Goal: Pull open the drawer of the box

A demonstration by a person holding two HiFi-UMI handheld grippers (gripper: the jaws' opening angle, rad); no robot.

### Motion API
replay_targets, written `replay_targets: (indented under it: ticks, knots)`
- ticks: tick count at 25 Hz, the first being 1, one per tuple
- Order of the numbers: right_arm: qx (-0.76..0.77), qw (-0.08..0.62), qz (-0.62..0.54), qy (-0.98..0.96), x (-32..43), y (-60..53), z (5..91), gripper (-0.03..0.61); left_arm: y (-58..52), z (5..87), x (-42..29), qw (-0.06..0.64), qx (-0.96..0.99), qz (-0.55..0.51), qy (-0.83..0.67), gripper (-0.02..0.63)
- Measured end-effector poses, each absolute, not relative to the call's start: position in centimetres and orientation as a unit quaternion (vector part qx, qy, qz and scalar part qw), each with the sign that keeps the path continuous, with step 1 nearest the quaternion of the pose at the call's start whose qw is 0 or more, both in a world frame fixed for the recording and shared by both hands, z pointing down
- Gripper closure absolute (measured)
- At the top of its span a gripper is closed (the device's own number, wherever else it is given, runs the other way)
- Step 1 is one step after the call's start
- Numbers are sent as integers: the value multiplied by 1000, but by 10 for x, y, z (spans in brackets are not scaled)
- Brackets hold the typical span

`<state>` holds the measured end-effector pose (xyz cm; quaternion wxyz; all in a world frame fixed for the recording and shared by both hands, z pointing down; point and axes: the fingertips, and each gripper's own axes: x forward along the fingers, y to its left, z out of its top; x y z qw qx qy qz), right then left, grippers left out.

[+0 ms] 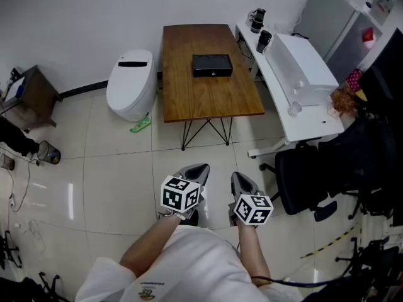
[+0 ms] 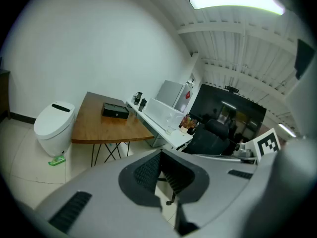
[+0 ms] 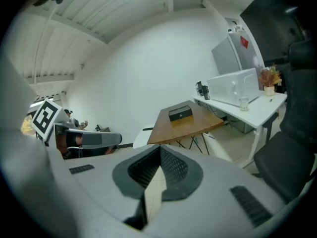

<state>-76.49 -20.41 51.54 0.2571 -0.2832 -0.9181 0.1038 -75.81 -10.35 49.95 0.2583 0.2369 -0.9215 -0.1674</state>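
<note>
Box (image 1: 212, 65), one, black, sits on one wooden table (image 1: 208, 99), between one white toilet (image 1: 130, 83) and one white desk (image 1: 302, 93). Well apart, two grippers: left gripper (image 1: 194, 173), right gripper (image 1: 242, 182), both clenched, empty.

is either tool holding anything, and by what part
Nothing is held. The left tool and the right tool are both shut on nothing, well short of the flat black box on the brown wooden table.

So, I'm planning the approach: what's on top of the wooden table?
Only a black box, toward the far end of the wooden table; the rest of the top shows bare wood. The box looks shut, so whatever is inside it is hidden.
</note>
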Motion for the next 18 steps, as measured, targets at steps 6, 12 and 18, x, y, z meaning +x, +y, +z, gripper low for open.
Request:
replay_targets:
  ticks: [6,12,18]
  knots:
    - [-279,262,109,-917,-811,-174,515,591,-83,497,-801,262,257,-168,-915,611]
    - [-285,266,102,-915,-845,-137,516,591,-51,504,-833,268,252,-172,-914,611]
    - [-287,265,95,-916,-864,-113,516,591,-25,512,-850,277,235,-176,-915,611]
